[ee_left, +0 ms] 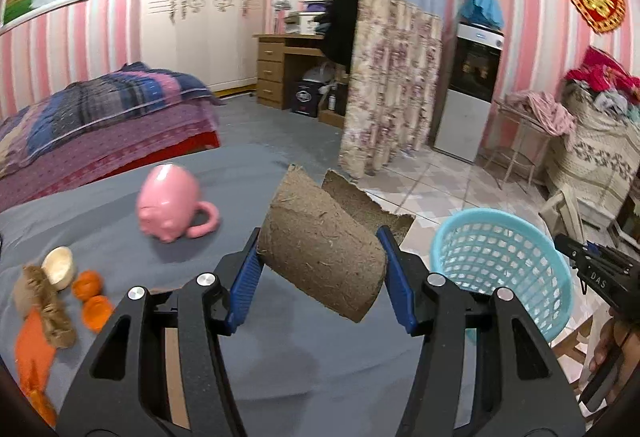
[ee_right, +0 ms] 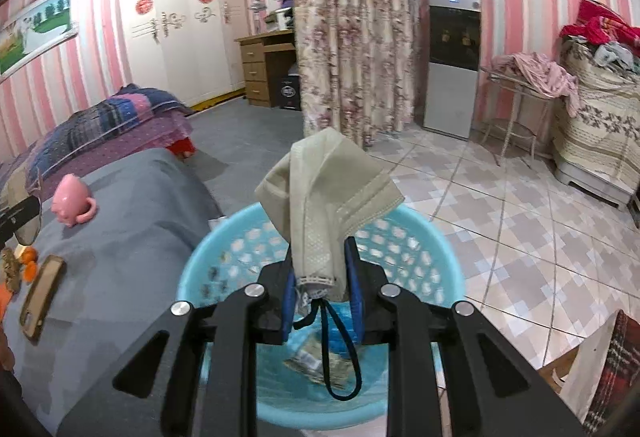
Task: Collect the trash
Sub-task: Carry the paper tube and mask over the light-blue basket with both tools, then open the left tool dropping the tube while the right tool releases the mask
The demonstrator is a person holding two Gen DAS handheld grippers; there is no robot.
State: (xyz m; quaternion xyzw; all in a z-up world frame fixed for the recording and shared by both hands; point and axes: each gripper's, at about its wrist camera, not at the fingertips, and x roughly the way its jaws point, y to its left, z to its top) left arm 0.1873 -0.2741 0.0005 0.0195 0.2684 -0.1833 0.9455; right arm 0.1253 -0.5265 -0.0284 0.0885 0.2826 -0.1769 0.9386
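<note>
Left wrist view: the left gripper (ee_left: pixel 320 269) clamps a torn brown cardboard tube (ee_left: pixel 320 249) between its blue pads, above the grey table (ee_left: pixel 120 205) near its right edge, beside the blue basket (ee_left: pixel 504 269). Right wrist view: the right gripper (ee_right: pixel 322 293) pinches a beige face mask (ee_right: pixel 328 193), upright, over the basket (ee_right: pixel 224 249), its dark loops (ee_right: pixel 340 349) dangling inside.

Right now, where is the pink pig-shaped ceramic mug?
The pink pig-shaped mug lies on its side on the grey bedcover, left of the brown cardboard tube held by the left gripper, beyond the orange peels.
</note>
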